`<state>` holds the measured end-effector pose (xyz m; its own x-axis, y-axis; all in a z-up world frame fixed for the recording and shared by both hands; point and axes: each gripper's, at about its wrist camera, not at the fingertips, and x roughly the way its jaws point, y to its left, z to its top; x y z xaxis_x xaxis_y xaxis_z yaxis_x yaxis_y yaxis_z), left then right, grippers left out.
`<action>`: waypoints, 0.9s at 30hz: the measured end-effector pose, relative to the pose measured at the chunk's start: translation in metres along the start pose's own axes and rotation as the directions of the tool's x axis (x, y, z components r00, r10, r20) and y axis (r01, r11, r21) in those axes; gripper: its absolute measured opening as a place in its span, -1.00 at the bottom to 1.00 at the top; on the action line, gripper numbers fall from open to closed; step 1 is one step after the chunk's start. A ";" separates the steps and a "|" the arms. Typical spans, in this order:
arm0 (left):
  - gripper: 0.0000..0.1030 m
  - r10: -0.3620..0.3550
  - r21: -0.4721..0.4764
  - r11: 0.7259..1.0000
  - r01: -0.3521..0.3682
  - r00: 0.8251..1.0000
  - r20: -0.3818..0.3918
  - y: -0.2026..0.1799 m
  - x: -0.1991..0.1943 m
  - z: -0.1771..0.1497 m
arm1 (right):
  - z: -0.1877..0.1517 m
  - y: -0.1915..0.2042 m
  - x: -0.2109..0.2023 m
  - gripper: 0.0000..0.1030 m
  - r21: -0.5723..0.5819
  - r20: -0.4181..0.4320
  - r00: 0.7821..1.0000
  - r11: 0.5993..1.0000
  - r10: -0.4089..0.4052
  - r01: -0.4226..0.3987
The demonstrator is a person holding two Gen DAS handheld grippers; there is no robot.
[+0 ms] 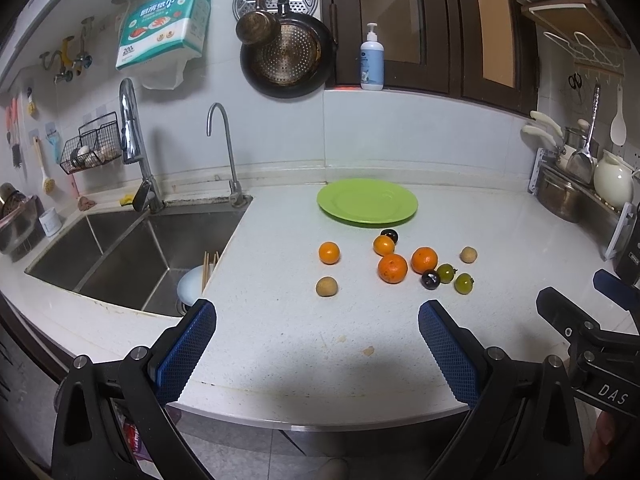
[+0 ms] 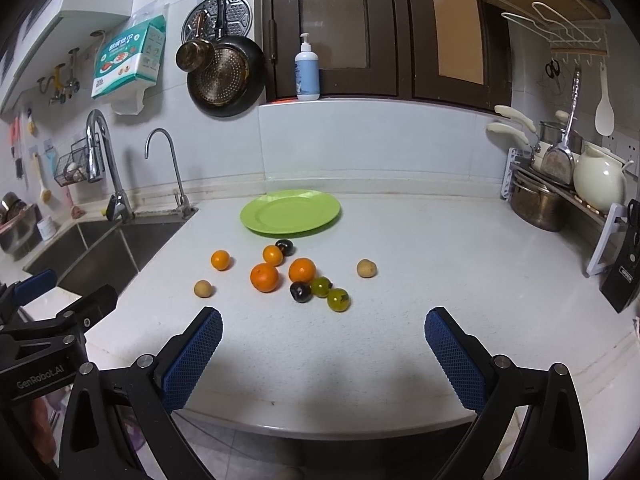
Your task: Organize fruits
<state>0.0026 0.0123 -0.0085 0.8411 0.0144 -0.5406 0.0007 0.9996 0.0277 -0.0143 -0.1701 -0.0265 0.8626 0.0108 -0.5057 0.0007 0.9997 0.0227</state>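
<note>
A bare green plate (image 1: pixel 367 201) (image 2: pixel 290 212) lies at the back of the white counter. In front of it lie several loose fruits: oranges (image 1: pixel 392 267) (image 2: pixel 264 277), two dark plums (image 1: pixel 431 279) (image 2: pixel 300 291), two green fruits (image 1: pixel 463 283) (image 2: pixel 338 300) and two tan round fruits (image 1: pixel 327 287) (image 2: pixel 203 288). My left gripper (image 1: pixel 318 320) is open and empty near the counter's front edge, short of the fruits. My right gripper (image 2: pixel 324 328) is open and empty, also at the front edge. The right gripper also shows at the right edge of the left wrist view (image 1: pixel 584 296).
A steel sink (image 1: pixel 120 256) with two taps lies left of the fruits. A dish rack with pots and a white jug (image 2: pixel 598 184) stands at the right. A knife block (image 2: pixel 624 268) stands at the right edge. Pans (image 1: pixel 286 56) hang on the back wall.
</note>
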 end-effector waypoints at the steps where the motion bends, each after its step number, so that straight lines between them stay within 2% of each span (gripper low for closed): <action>1: 1.00 0.001 0.000 1.000 -0.001 1.000 0.000 0.001 0.001 0.000 | 0.000 0.001 0.001 0.99 -0.001 -0.001 1.000 1.000 0.000 0.000; 20: 0.99 0.002 0.007 1.000 -0.002 0.999 -0.041 0.004 0.036 0.001 | 0.002 0.001 0.032 0.99 0.008 -0.052 0.998 1.000 -0.025 0.025; 27: 0.85 0.008 0.023 1.000 -0.006 0.998 -0.069 0.005 0.063 0.003 | 0.003 0.000 0.062 0.97 0.018 -0.091 0.996 0.999 -0.025 0.027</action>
<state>0.0578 0.0183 -0.0399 0.8017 0.0240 -0.5973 0.0079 0.9987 0.0508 0.0404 -0.1692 -0.0549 0.8125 -0.0124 -0.5828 0.0329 0.9992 0.0246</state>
